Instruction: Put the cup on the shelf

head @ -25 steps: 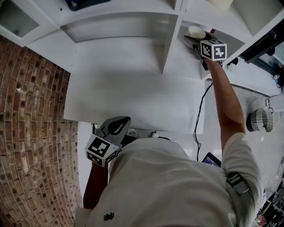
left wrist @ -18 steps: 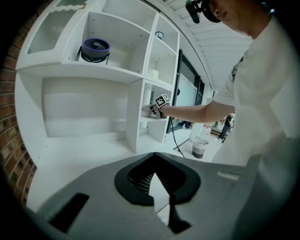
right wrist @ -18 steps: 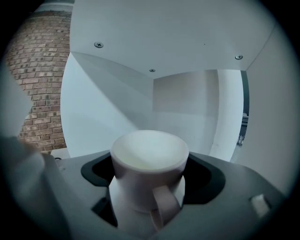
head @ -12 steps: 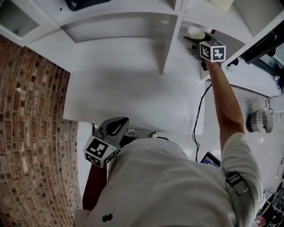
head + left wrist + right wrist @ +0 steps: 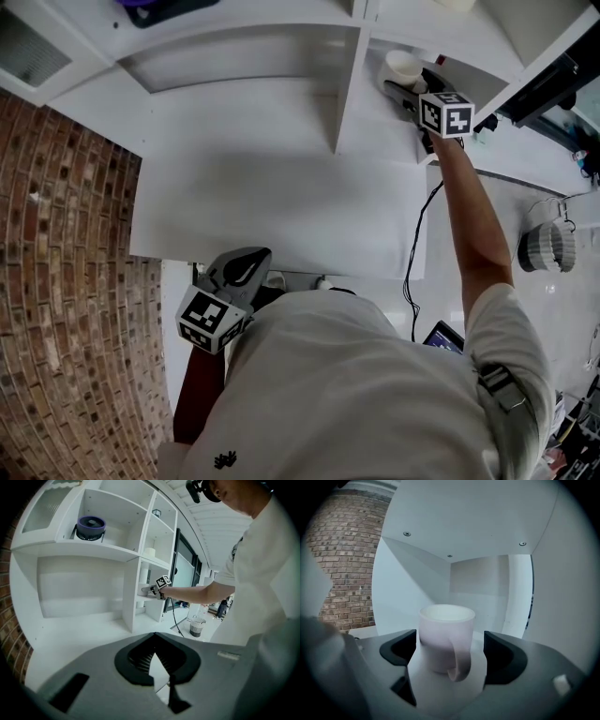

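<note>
Cup (image 5: 440, 634): stood upright on the floor of a shelf (image 5: 412, 588) compartment, between the right gripper's jaws, handle turned back toward that gripper.
Right gripper (image 5: 451, 656): jaws opening, with the cup between them but not clamped. There was a clear gap at the pad on its right; the pad on its left sat close beside the cup wall, contact uncertain.
Left gripper (image 5: 155, 641): jaws together, nothing in them; held low, well apart from the cup and its compartment.
Step in hand: release. The cup looked set down, so the placing seemed all but done.
Next move calls for: drawing the right gripper straight back along its own line, jaws wide, so neither pad catches the handle.
Risk: the handle sat nearest the gripper, and a sideways pull could turn or tip the cup.
</note>
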